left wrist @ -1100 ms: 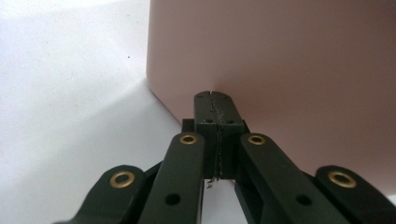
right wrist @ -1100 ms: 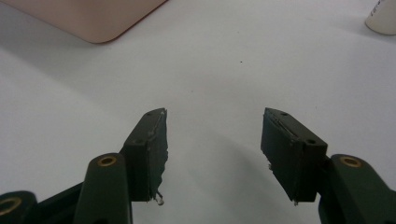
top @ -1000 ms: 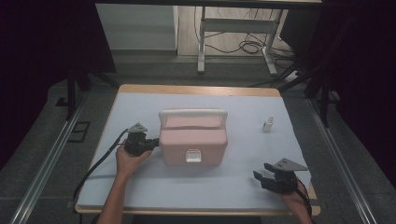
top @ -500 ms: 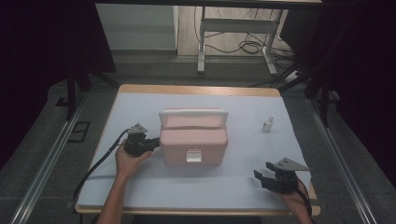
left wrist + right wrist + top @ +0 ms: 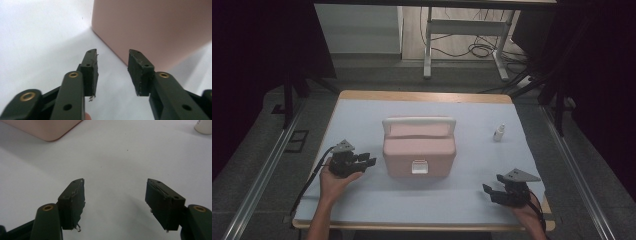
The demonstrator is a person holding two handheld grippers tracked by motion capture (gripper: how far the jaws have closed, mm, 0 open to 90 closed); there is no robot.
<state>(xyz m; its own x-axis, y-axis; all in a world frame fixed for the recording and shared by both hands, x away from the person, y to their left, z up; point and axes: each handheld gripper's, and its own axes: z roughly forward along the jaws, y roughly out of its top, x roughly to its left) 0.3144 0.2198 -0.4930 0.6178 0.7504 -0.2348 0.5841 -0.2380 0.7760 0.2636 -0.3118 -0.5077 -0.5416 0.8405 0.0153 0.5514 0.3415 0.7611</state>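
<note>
Your left gripper [image 5: 368, 162] sits just left of the pink lidded box [image 5: 419, 150], jaws having just been opening, nothing between them. Its own view shows the box's plain side wall close ahead, apart from the pads. Your right gripper [image 5: 494, 190] stands wide and empty, off the box's near right corner. The high view shows the box's lid shut, its white handle [image 5: 419, 121] and front latch [image 5: 419, 166], and a small white bottle [image 5: 499, 132] to its right on the tabletop [image 5: 362, 115].
</note>
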